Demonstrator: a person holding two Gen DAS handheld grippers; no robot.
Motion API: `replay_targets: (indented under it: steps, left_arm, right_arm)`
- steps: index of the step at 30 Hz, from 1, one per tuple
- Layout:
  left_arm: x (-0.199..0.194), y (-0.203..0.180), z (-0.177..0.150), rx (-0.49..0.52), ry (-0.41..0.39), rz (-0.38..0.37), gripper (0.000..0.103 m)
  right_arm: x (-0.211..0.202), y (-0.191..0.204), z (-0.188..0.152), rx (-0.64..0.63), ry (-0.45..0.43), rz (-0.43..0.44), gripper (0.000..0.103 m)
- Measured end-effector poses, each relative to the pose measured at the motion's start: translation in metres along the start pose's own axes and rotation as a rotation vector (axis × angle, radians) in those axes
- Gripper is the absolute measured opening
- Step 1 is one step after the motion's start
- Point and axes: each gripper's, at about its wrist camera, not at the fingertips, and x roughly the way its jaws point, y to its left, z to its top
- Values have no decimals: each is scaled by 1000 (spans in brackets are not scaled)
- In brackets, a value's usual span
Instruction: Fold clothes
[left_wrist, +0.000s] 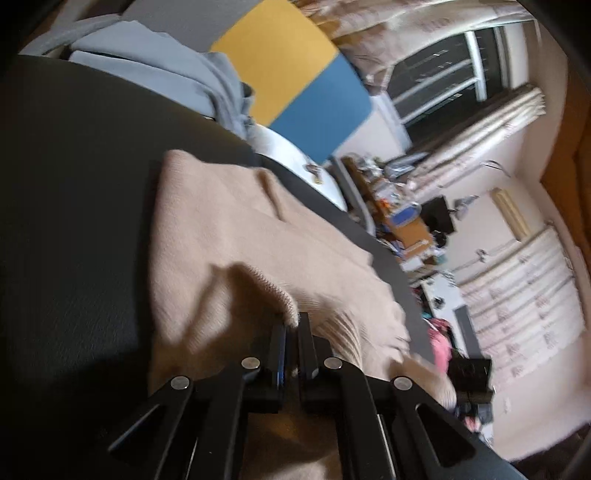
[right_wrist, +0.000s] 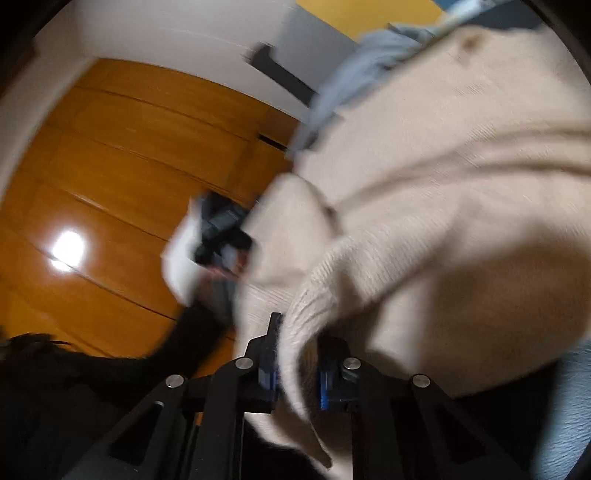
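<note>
A: Where is the beige ribbed knit sweater (left_wrist: 236, 236) seen, and by what is it held?

B: In the left wrist view it is spread over a dark grey textured surface (left_wrist: 74, 221), with one edge lifted. That edge is pinched by the left gripper (left_wrist: 293, 325), whose black fingers are drawn together on the knit.

A: And the right gripper (right_wrist: 295, 332)?

B: A ribbed fold of the same sweater (right_wrist: 443, 184) is clamped between its blue-padded fingers; the cloth is draped up and over them, so much of the right finger is hidden. The picture is blurred.

A: What else is shown?

B: A pale blue-grey garment (left_wrist: 177, 74) is heaped beyond the sweater, near a yellow and blue panel (left_wrist: 295, 81). In the right wrist view an orange-brown wooden floor (right_wrist: 122, 166) is seen at the left, with a bright reflection on it. A dark gripper held in a white-gloved hand (right_wrist: 184, 254) is seen just beside the sweater's edge.
</note>
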Motion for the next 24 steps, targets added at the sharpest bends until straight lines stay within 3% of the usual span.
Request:
replay_targets:
  steps: [4,8,9,10,11,12,14,18,21,24]
  left_arm:
    - [-7,-7,29,-59,-93,-164,4]
    - [10,-6,71,-98,-176,-127,4]
    - [17,0,79,-133,-182,-93,4]
    - [22,7,84,-166,-189,-49,4]
    - [25,15,86,-201,-193,-2,5]
    - [27,25,87,-240,-188,16,6]
    - [19,44,83,-311,-201,28,20]
    - [-7,57,61,-322,-228,62,21]
    - [-11,49,40,-246,-188,96,21]
    - [0,36,20,-148,-127,208,23]
  right_arm:
    - [-20,5,40,-17,-180,91,16]
    - [-42,-28,105,71,-401,58,16]
    - [-45,-47,122,151,-444,29,23]
    - [-48,-67,135,235,-474,6,51]
    - [-49,-79,142,287,-484,-1,71]
    - [-51,-90,146,324,-490,-1,103]
    - [-54,-111,155,398,-500,-2,102]
    - [-58,-99,158,330,-448,-1,103]
    - [-62,-82,152,235,-405,-41,103]
    - [-68,-73,141,165,-389,-159,103]
